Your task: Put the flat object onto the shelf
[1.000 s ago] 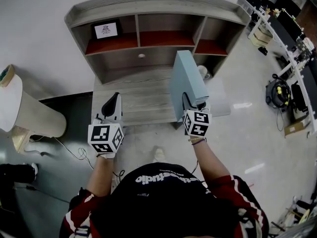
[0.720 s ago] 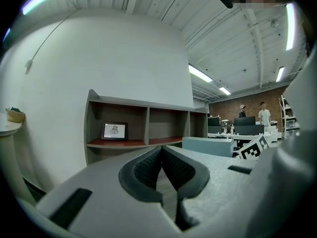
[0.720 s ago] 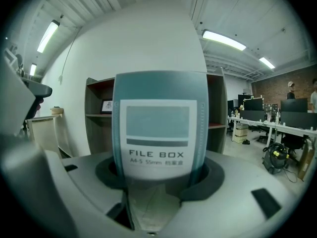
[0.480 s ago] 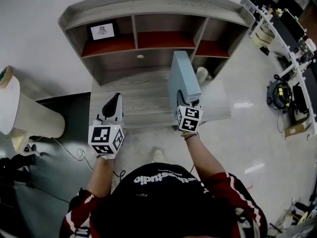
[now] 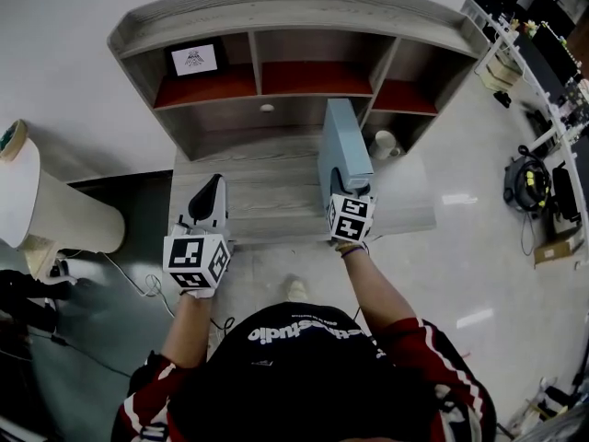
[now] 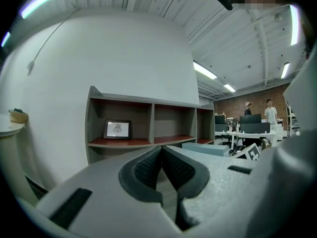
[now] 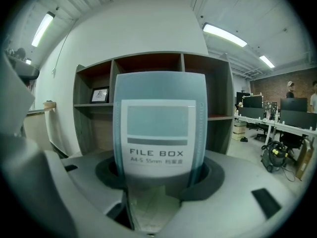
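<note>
The flat object is a pale blue file box point(image 5: 344, 147) standing upright on its narrow edge over the grey wooden desk top point(image 5: 262, 187). My right gripper point(image 5: 348, 188) is shut on its near end. In the right gripper view the box's labelled spine point(image 7: 157, 128) fills the space between the pads of my right gripper point(image 7: 157, 177). Whether the box touches the desk I cannot tell. The shelf unit point(image 5: 276, 21) with red boards point(image 5: 304, 78) rises behind it. My left gripper point(image 5: 213, 186) is shut and empty over the desk's left front, and its pads point(image 6: 148, 168) press together.
A small framed picture point(image 5: 195, 59) stands in the shelf's left compartment. A white cup point(image 5: 384, 143) sits low on the right, beside the box. A round white table point(image 5: 20, 187) is at far left. Desks with monitors point(image 5: 538, 40) line the right side.
My right gripper has carried the file box lower and slightly left, closer to the desk top and shelf. The left gripper has hardly shifted.
</note>
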A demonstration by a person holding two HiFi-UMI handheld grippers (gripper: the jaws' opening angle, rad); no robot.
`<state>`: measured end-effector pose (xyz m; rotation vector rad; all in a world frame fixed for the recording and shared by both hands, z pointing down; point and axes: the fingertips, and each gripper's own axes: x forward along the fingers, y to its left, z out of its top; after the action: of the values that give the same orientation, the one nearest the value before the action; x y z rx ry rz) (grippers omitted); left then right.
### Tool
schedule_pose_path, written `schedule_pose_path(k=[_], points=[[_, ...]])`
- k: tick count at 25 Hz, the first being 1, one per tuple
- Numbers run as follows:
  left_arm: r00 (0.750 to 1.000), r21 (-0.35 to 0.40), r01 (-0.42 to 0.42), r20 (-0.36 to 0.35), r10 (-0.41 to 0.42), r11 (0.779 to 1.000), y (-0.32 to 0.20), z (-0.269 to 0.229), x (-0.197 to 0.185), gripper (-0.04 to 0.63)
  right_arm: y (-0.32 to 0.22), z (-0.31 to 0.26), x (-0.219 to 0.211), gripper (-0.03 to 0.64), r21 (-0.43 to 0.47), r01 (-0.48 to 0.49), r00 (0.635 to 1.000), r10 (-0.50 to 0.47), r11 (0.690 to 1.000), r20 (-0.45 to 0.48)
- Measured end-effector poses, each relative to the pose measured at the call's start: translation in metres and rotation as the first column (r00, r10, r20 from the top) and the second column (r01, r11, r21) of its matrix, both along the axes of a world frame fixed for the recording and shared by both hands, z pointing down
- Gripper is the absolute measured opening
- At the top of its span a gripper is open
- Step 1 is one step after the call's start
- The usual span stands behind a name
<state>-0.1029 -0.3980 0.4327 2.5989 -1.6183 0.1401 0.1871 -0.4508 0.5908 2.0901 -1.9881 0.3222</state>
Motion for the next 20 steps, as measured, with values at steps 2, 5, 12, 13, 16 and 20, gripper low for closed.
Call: schedule_pose_path(k=[2,5,12,13,16,20], points=[[1.000,-0.002,0.008,0.002,-0.008,1.000,-0.004,0.002,-0.001,0.006,-0.005,0.004,0.000,0.272,0.003,-0.001,1.000,0.001,1.000,-0.004],[1.000,-0.011,0.018,0.004,-0.018,1.000,-0.010,0.005,-0.003,0.006,-0.015,0.007,0.000,0.272,0.011,-0.001,1.000,0.001,1.000,-0.014],[0.999,-0.019,0.032,0.001,-0.032,0.999,-0.023,0.008,-0.003,0.006,-0.040,0.010,0.003,0.273,0.024,-0.013,1.000,0.013,1.000,-0.016],[0.999,-0.019,0.034,0.002,-0.034,0.999,-0.025,0.007,-0.002,0.006,-0.044,0.011,0.003,0.273,0.027,-0.013,1.000,0.014,1.000,-0.017],[0.999,-0.020,0.036,0.009,-0.036,0.999,-0.028,0.007,-0.002,0.006,-0.052,0.012,0.004,0.273,0.035,-0.015,1.000,0.015,0.999,-0.016],[0.999,-0.019,0.047,0.014,-0.047,0.999,-0.033,0.006,-0.003,0.006,-0.065,0.015,0.006,0.272,0.040,-0.021,1.000,0.021,0.999,-0.018]])
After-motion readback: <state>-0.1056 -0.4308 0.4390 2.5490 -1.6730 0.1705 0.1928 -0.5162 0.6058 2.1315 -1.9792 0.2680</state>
